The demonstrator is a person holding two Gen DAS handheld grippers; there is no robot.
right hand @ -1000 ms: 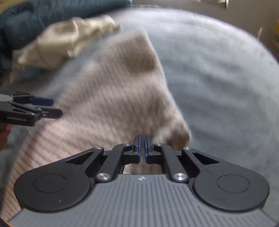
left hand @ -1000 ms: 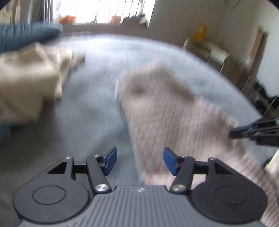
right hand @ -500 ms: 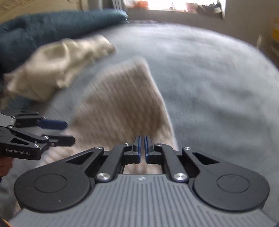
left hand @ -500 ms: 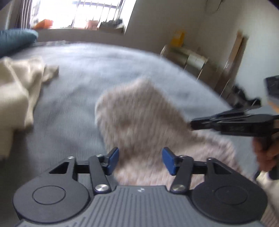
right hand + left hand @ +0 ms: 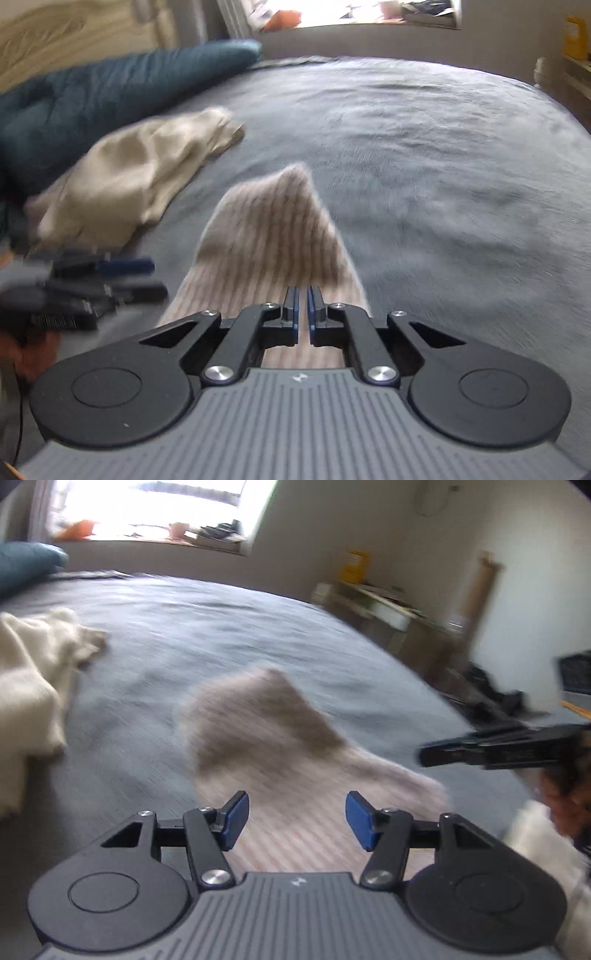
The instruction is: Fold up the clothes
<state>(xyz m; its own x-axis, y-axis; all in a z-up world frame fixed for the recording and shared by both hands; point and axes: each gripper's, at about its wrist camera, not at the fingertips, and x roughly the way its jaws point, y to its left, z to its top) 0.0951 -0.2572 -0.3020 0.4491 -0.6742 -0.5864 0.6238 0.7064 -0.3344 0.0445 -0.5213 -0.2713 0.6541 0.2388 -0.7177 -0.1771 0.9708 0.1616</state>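
Here my right hand-held gripper [image 5: 303,308] is clenched on the near edge of the striped top [image 5: 273,236], lifting it off the grey bed [image 5: 443,155]. My left hand-held gripper [image 5: 295,821] hangs released above the same top, holding nothing. A cream garment [image 5: 133,170] lies farther left by the blue pillow [image 5: 110,85].

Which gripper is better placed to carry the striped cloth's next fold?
Right, probably. The right gripper looks shut on the near edge of the striped cloth, which rises to its pads. The left gripper hangs open above the cloth, holding nothing, so it would have to grasp first.
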